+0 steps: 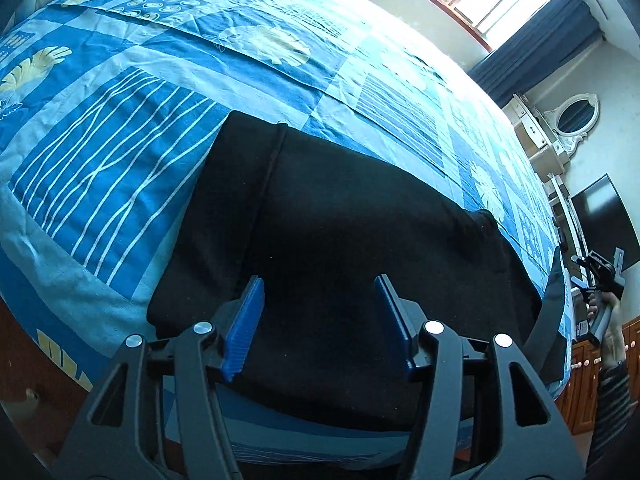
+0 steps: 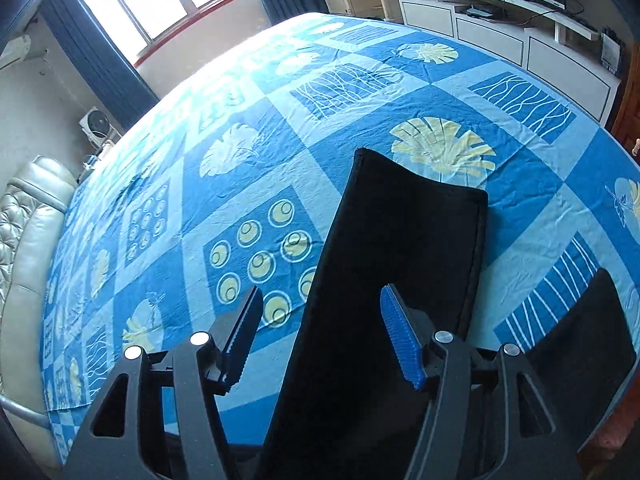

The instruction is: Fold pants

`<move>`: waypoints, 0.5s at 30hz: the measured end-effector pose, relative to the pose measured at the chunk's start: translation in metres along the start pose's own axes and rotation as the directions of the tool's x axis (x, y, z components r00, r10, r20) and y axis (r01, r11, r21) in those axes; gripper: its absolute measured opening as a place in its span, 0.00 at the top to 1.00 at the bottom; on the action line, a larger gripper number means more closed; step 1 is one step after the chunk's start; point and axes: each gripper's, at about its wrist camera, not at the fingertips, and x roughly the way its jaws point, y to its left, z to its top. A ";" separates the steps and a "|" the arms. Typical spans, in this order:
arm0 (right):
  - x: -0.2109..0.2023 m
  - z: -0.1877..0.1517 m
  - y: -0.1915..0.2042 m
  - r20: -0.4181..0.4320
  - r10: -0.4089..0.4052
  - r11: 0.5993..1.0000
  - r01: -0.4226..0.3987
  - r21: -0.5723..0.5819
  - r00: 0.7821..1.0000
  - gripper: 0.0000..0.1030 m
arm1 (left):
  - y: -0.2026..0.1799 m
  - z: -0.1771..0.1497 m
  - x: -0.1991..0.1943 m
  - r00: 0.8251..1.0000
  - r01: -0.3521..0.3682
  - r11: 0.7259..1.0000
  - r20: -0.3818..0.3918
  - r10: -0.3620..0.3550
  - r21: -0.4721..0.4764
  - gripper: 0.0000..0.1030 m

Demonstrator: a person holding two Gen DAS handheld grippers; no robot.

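My left gripper (image 1: 318,300) and right gripper (image 2: 320,312) both hang with jaws apart, gripping nothing, because the black folded fabric pants (image 1: 340,216) rest flat on the blue patterned bedsheet (image 1: 120,152).

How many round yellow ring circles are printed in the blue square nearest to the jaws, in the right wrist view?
8 visible: the yellow ring circles lie left of the black folded pants on the blue patterned bedsheet; the pants may hide more.

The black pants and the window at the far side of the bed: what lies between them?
Only bare patterned bedsheet lies between the black pants and the window, as the right wrist view shows.
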 end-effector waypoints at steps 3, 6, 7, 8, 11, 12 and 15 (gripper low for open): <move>0.038 0.021 -0.003 -0.026 -0.102 0.994 0.103 0.022 0.994 0.41 | -0.005 -0.002 -0.001 1.000 -0.015 0.999 -0.002 0.015 0.030 0.40; 0.064 0.028 -0.007 -0.061 -0.132 0.990 0.134 0.041 0.989 0.45 | -0.003 -0.002 0.001 1.000 -0.014 1.000 -0.003 0.014 0.004 0.38; 0.068 0.030 -0.010 -0.075 -0.133 0.990 0.136 0.039 0.988 0.68 | -0.003 -0.001 0.002 1.000 -0.011 1.000 -0.004 0.011 -0.007 0.38; 0.069 0.030 -0.012 -0.090 -0.123 0.991 0.127 0.030 0.988 0.77 | -0.002 -0.001 0.003 1.000 -0.009 1.000 -0.006 0.009 -0.017 0.37; 0.034 0.023 -0.031 -0.012 -0.002 0.999 0.002 0.045 1.000 0.91 | -0.001 0.000 0.003 1.000 0.000 0.999 -0.004 -0.001 -0.037 0.34; 0.014 0.019 -0.041 0.032 0.039 0.998 -0.040 0.041 0.999 0.92 | -0.001 -0.001 0.003 1.000 0.000 0.999 -0.002 0.000 -0.036 0.34; -0.051 -0.004 -0.090 0.152 0.164 0.983 -0.175 0.058 0.975 0.92 | -0.004 -0.003 0.004 1.000 -0.014 1.000 0.006 0.014 -0.015 0.34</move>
